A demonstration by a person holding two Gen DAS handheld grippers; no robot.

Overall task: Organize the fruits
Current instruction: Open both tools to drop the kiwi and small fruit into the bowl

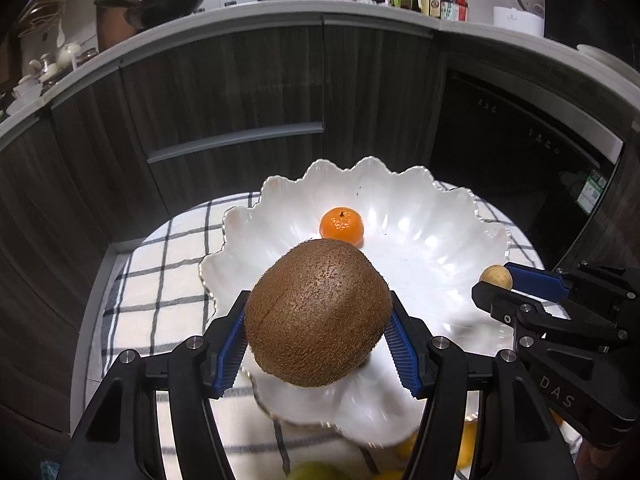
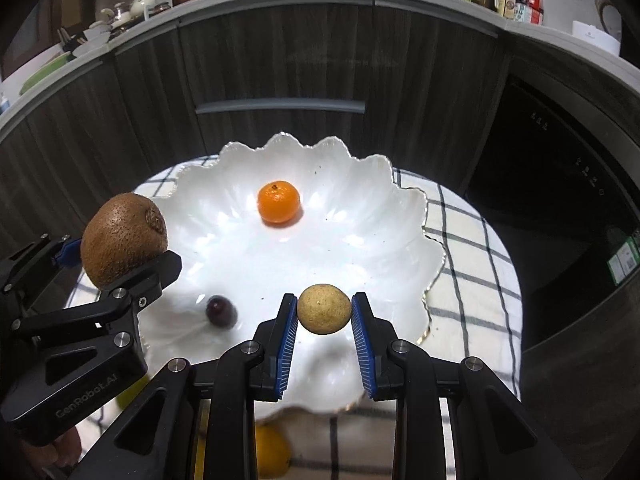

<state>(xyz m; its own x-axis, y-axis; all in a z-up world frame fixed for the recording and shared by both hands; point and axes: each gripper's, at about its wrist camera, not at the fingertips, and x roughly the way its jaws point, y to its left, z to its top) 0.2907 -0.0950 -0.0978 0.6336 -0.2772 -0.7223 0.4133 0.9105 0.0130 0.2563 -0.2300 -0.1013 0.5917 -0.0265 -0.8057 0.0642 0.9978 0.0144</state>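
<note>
A white scalloped bowl (image 1: 432, 216) (image 2: 360, 216) stands on a checked cloth. A small orange mandarin (image 1: 342, 223) (image 2: 279, 201) lies in it, and a dark cherry-like fruit (image 2: 221, 311) lies near its front. My left gripper (image 1: 318, 320) (image 2: 120, 256) is shut on a brown kiwi (image 1: 318, 312) (image 2: 122, 238) held over the bowl's left rim. My right gripper (image 2: 324, 312) (image 1: 494, 280) is shut on a small tan round fruit (image 2: 324, 309) (image 1: 496, 278) held over the bowl's front right part.
The checked cloth (image 1: 160, 280) (image 2: 472, 280) covers a round table. Yellow and orange fruits lie on it near the front edge (image 2: 272, 452) (image 1: 466, 450). Dark wood cabinets (image 1: 240, 92) and a black oven (image 2: 568, 184) stand behind, with a crowded counter above.
</note>
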